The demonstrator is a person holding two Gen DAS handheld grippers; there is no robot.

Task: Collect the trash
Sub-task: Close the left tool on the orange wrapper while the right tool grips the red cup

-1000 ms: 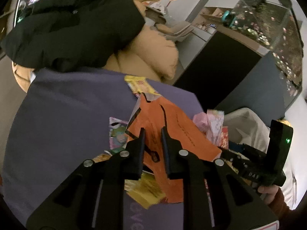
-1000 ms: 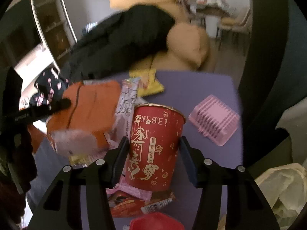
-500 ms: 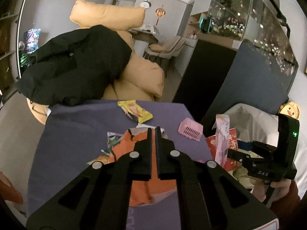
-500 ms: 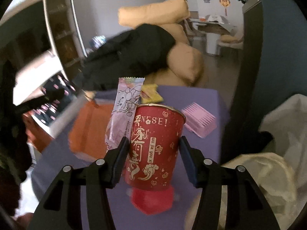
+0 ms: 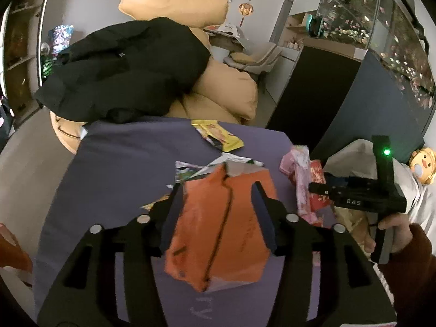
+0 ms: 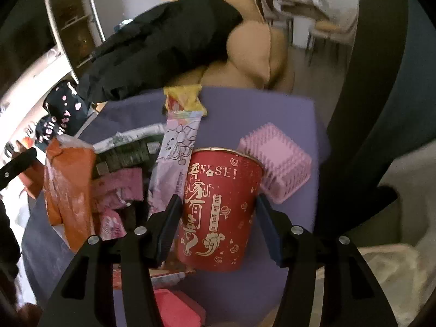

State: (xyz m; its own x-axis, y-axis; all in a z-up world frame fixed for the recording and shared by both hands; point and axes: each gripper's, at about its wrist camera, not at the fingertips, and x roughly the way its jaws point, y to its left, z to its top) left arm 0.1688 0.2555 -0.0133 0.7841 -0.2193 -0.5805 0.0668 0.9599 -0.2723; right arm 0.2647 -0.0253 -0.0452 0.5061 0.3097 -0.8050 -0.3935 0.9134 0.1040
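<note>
From my left wrist camera I see the left gripper [image 5: 219, 209] with its jaws about half spread, having just been opening, and the orange bag [image 5: 218, 229] sits between the two fingers; the bag looks blurred and I cannot tell whether the pads actually press on it or merely flank it. Below it lies the purple table [image 5: 114, 169], with a yellow wrapper [image 5: 218, 136] near the far edge and more crumpled wrappers just behind the orange bag. To the right, a hand [image 5: 389, 234] in a dark red sleeve holds the right gripper's handle, which shows a green light. From my right wrist camera, the right gripper [image 6: 218, 212] stands wide, its jaws having just opened a little further, with the red paper cup [image 6: 218, 212] upright between the fingers; the left pad touches the cup's side, while the right pad seems just off it, so I cannot tell whether the grip is firm. A long pink wrapper [image 6: 177, 152] leans against the cup's left side, touching it. A pink ribbed tray [image 6: 275, 160] lies upside down on the table just behind the cup to the right. Beyond the table, a black coat [image 6: 163, 46] is draped over tan cushions [image 6: 253, 49].
</note>
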